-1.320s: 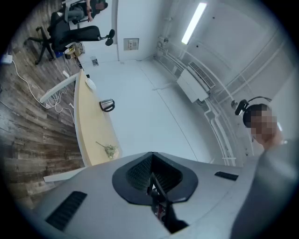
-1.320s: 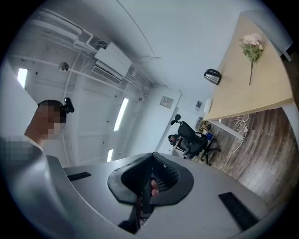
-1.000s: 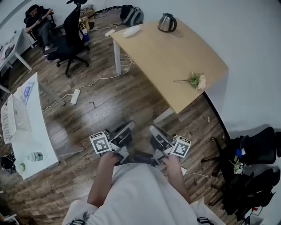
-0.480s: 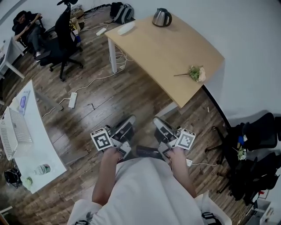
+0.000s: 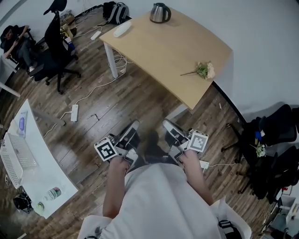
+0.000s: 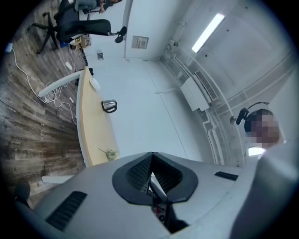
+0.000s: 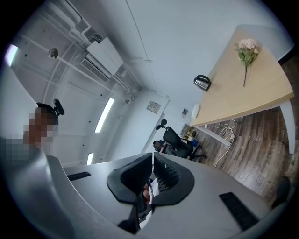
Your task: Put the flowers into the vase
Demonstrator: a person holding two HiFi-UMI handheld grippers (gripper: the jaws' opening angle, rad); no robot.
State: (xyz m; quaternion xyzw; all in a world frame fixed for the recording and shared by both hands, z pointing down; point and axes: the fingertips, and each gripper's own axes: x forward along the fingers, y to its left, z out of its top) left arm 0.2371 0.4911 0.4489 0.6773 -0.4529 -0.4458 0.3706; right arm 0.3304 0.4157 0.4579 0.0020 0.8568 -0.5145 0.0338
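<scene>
Well, both claws were closed on nothing: the left gripper and the right gripper sat side by side in front of me, well apart from the flowers. These lay at one o'clock, near the right edge of the table. I judged the reach needed the jaws opened early and a grasp on the stem, not the blooms. No vase showed; only a kettle stood at twelve o'clock. Around me were a white desk at nine o'clock, an office chair at eleven, the wood floor and a black chair at three.
</scene>
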